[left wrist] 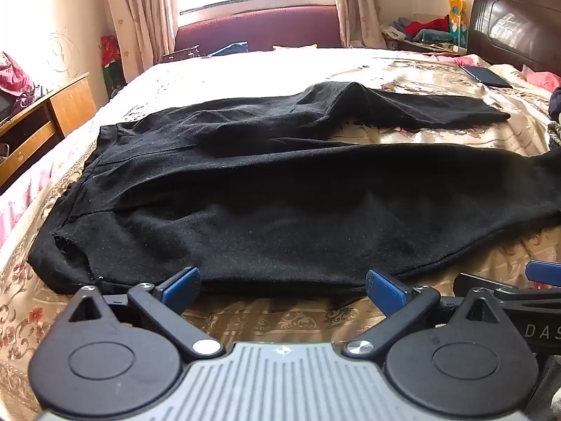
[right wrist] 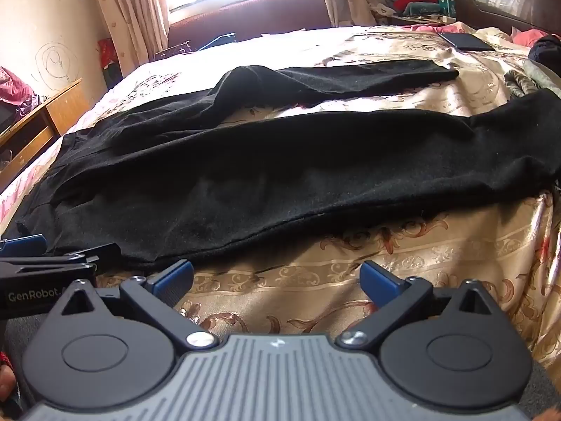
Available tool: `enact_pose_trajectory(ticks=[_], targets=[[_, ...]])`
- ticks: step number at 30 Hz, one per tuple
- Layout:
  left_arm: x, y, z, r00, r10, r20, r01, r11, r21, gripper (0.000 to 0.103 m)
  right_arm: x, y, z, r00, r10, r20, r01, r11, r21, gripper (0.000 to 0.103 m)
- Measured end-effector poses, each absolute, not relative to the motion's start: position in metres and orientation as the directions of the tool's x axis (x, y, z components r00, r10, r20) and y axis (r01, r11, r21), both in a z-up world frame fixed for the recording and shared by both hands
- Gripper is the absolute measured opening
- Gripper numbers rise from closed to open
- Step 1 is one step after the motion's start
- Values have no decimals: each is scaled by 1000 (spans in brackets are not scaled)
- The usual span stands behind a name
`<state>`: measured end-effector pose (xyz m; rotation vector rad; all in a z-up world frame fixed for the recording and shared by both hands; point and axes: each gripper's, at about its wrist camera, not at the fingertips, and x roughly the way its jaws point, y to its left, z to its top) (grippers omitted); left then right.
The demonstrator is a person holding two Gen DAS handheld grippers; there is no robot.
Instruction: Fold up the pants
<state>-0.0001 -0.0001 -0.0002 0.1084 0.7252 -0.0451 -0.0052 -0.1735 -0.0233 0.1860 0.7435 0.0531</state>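
Black pants [left wrist: 266, 196] lie spread on the patterned bed cover, waistband to the left, both legs running right with a gap of cover between them. The far leg [left wrist: 420, 107] has a raised bump near the crotch. My left gripper [left wrist: 283, 286] stands open just short of the near hem, nothing between its blue pads. In the right wrist view the same pants [right wrist: 280, 168] cross the frame. My right gripper [right wrist: 277, 280] is open over bare cover, a little in front of the near leg's edge. The left gripper's side [right wrist: 52, 263] shows at far left there.
The bed cover [right wrist: 403, 263] fills the foreground. A dark flat tablet-like object [right wrist: 466, 42] lies on the bed at the far right near the dark headboard [left wrist: 515, 24]. A wooden desk [left wrist: 42, 122] stands left of the bed. A cluttered nightstand [left wrist: 427, 35] is at the back.
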Motion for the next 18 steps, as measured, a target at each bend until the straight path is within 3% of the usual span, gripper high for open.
enact_pose_trajectory(ticks=[18], targets=[[1, 0, -1, 743, -2, -669, 78, 994, 83, 103, -5, -174, -24, 732, 115, -672, 19, 982, 188, 100]])
